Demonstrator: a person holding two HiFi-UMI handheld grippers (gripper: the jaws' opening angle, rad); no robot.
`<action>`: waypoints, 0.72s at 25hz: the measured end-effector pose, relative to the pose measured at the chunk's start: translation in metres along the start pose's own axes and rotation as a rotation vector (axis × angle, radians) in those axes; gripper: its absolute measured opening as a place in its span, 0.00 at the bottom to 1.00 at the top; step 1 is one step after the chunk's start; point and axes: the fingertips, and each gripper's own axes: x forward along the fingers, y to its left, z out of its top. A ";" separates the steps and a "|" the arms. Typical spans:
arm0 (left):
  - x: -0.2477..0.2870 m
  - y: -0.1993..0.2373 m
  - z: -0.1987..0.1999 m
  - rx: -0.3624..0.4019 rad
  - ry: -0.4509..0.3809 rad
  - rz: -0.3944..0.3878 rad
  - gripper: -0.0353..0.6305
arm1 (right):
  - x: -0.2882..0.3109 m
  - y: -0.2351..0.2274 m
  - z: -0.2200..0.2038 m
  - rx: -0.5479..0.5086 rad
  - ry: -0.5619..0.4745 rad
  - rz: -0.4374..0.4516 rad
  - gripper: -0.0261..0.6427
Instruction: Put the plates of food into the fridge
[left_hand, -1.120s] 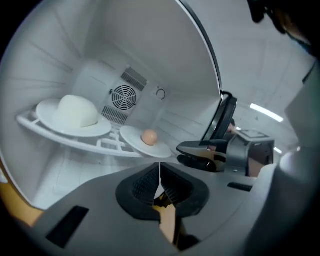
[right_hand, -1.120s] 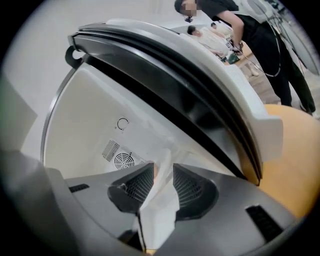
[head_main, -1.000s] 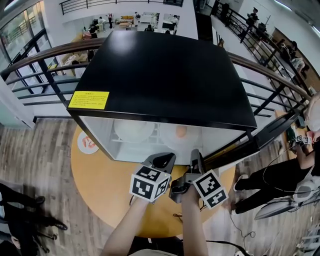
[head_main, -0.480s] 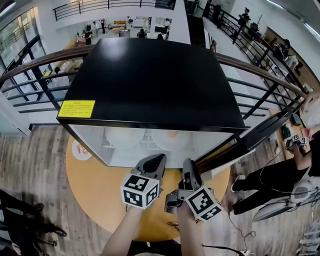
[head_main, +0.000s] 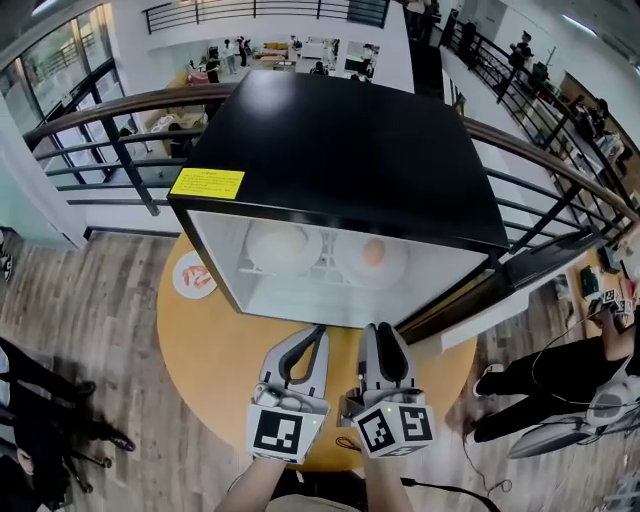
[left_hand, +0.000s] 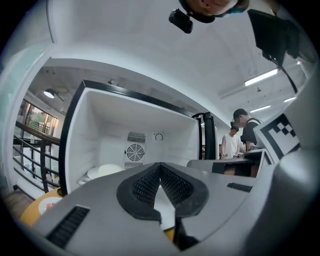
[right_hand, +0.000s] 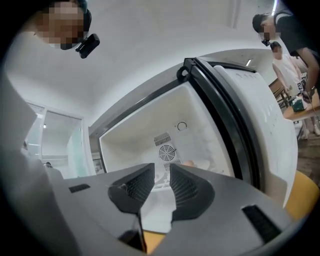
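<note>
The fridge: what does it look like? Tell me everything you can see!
The fridge is box-shaped, with a shiny black top and a yellow sticker near its front left corner. It stands on a round orange table. Its door is swung open to the right. Inside it is white, with a round fan grille on the back wall. Two white plates sit side by side: the left plate carries something pale, the right plate something orange.

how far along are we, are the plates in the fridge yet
Done: the white plate and the plate with orange food sit inside the fridge. In hand: nothing; the left claw is shut and empty, the right claw slightly apart, just closing a little, nothing between. Left: the open door, probably to shut; no plate shows on the table.
</note>
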 end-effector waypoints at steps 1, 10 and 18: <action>-0.005 0.003 0.001 -0.001 0.001 0.014 0.06 | -0.002 0.005 -0.002 0.006 0.003 0.013 0.19; -0.048 0.028 0.019 -0.007 -0.082 0.136 0.06 | -0.022 0.044 0.001 -0.017 -0.004 0.104 0.19; -0.104 0.051 0.020 0.017 -0.076 0.284 0.06 | -0.034 0.088 -0.010 -0.054 0.018 0.218 0.19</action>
